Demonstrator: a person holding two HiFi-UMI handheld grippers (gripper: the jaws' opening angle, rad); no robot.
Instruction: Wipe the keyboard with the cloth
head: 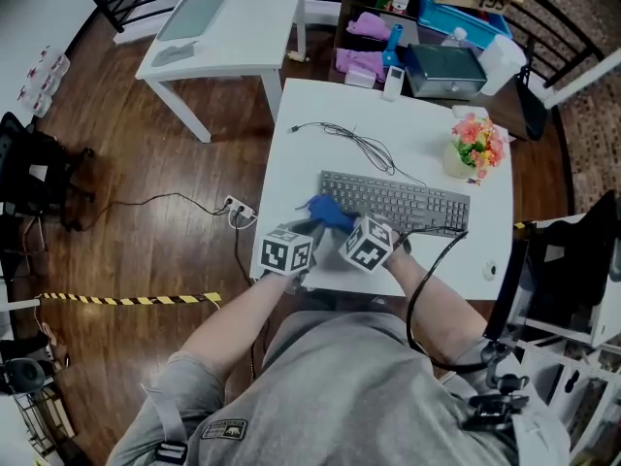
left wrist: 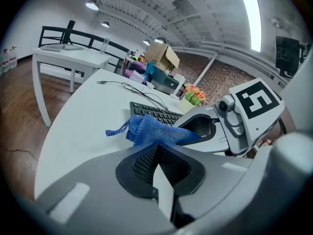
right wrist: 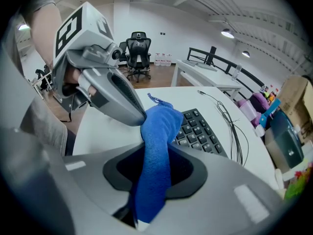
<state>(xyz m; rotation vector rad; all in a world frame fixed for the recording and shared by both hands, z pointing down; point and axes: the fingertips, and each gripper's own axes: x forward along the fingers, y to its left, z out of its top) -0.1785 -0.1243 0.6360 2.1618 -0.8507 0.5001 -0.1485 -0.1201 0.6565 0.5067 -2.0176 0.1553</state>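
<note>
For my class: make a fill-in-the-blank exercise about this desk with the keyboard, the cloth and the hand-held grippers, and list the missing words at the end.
1. The cloth clamped in the jaws of the right gripper is ___ in colour.
2. The keyboard lies on a ___ table.
3. Beyond the keyboard's right end, near the table's edge, stands a pot of ___.

Missing words: blue; white; flowers.
</note>
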